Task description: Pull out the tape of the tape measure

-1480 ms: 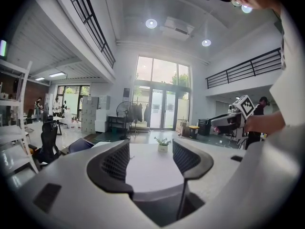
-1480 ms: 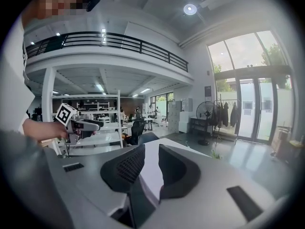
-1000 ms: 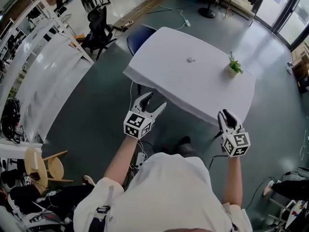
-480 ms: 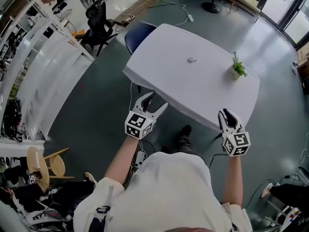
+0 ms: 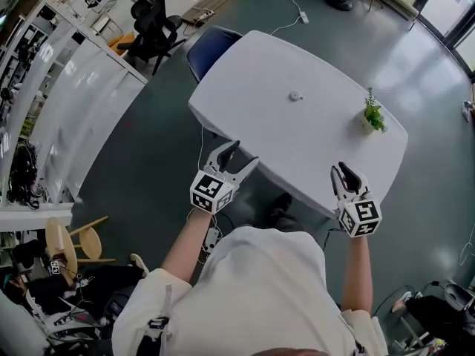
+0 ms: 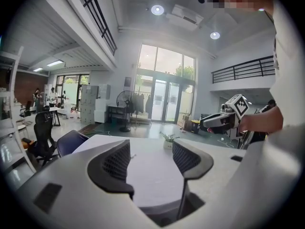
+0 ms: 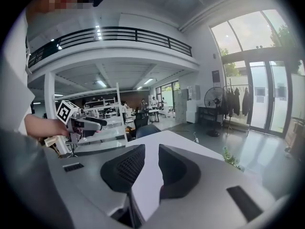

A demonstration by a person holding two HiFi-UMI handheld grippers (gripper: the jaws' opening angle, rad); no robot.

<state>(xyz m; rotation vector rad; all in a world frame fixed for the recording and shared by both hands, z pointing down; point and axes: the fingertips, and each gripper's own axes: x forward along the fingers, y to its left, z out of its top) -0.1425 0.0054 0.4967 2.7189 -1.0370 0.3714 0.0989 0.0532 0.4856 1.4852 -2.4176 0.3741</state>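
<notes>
Not yet started. Holding left claw (image 5: 242, 154) wide and right claw (image 5: 344, 172) narrow, both empty, short of the counter (image 5: 245, 80). Left to do: reach tape measure (image 5: 295, 96) (seemingly that small mid-counter thing), grip, pull.

Bright daylight through tall windows (image 6: 164, 66); ceiling spotlights (image 6: 157, 10) glare; gripper views fisheye-warped, corners black.

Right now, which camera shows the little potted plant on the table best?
The head view: the potted plant stands whole and unblocked on the white table. The left gripper view shows it small and far off; the right gripper view catches only leaves.
</notes>
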